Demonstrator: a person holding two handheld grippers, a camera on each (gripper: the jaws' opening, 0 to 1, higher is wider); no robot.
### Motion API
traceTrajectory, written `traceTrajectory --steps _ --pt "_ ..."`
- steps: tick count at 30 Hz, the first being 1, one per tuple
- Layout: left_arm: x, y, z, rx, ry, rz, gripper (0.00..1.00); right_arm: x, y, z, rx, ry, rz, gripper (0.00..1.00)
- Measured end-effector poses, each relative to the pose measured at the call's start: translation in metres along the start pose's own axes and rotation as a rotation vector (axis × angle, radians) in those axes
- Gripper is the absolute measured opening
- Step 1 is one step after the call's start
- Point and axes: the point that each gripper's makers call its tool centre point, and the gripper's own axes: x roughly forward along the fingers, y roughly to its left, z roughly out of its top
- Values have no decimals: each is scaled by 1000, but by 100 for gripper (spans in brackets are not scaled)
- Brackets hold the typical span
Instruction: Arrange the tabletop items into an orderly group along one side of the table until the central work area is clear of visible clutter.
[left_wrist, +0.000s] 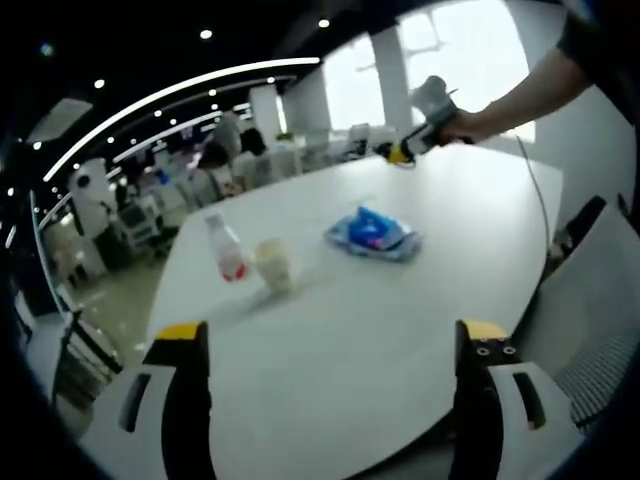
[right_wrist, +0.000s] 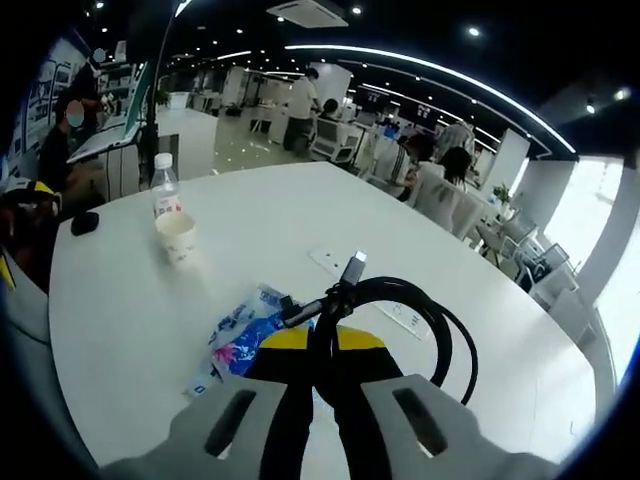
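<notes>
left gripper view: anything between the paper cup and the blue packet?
Nothing. Bare white table separates the cup from the packet in the left gripper view.

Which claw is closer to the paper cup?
Probably the left. The left claw hangs open at the table edge facing the paper cup; the right claw, gripping a black cable, sits beyond the blue packet.

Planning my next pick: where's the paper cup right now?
In the left gripper view the paper cup stands mid-table, right beside the water bottle, with the blue packet off to its right.

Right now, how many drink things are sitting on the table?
2. A plastic bottle stands near the table's far edge, and a paper cup stands right beside it, between the bottle and the blue packet. Nothing seems to be hiding more.
</notes>
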Motion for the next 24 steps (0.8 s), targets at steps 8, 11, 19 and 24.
traceTrajectory --steps 8,11,19,24 --pt "0 1 0 1 -3 2 100 -2 -5 -15 10 22 -10 4" --pt "0 0 0 -2 -2 -3 100 -1 -6 -21 15 31 -12 4" --pt "0 0 -1 -1 4 -6 100 3 -8 -42 29 64 -16 4" --pt "1 -1 -2 -3 10 -9 99 4 -9 -53 33 83 -17 4"
